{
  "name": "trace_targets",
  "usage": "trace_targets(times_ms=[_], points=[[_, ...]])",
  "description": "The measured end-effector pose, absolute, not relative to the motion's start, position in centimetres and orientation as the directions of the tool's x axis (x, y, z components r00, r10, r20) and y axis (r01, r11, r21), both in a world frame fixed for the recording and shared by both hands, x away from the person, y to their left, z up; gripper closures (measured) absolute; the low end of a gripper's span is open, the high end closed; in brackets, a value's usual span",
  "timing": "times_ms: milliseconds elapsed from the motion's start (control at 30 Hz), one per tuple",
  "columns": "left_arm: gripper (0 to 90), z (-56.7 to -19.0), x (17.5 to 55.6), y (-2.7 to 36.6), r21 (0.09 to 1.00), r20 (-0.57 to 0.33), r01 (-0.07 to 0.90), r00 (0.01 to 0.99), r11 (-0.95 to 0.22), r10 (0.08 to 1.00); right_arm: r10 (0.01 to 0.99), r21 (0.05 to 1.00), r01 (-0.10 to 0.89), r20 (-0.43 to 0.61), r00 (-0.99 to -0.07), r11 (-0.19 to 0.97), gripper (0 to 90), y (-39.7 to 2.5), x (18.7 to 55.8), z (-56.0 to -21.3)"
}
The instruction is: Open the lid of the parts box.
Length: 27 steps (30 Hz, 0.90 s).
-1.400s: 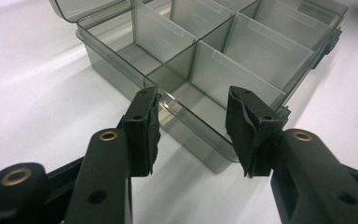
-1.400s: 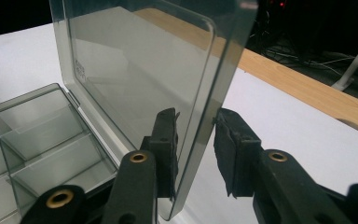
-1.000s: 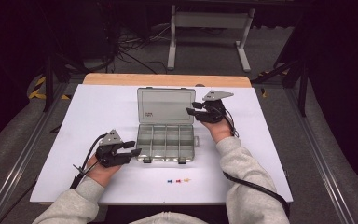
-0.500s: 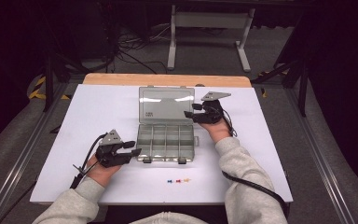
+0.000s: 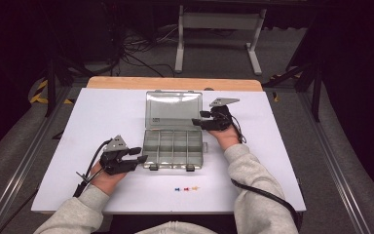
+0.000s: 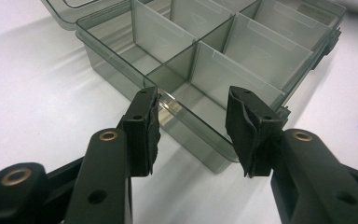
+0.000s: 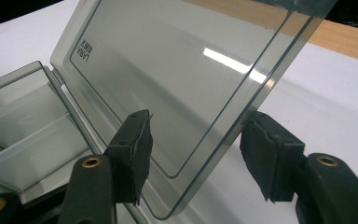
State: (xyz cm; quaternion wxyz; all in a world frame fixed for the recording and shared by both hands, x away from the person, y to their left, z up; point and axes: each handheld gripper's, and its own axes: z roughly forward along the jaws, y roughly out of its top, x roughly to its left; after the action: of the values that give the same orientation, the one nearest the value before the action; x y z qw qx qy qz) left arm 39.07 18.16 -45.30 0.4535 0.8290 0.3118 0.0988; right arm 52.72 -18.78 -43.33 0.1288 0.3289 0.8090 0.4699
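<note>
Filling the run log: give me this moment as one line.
left tool: open, straddling clear grey plastic compartment box corner | right tool: open around raised lid edge | three coloured pushpins: loose on table

The box lid (image 7: pixel 186 79) runs off the right gripper view's top edge.

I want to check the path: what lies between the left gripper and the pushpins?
Only bare white table lies between the left gripper and the pushpins, as the high view shows; the box sits farther back.
</note>
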Motion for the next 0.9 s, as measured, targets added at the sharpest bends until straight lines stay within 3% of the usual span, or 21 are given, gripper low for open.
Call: trace_targets(times_ms=[900], points=[[54.6,-45.3,39.1,18.2,0.814,-0.123,0.430,0.784,-0.389,0.609,0.664,0.814,0.478,0.161,-0.731,0.330,37.2,-19.0,53.3,-44.9]])
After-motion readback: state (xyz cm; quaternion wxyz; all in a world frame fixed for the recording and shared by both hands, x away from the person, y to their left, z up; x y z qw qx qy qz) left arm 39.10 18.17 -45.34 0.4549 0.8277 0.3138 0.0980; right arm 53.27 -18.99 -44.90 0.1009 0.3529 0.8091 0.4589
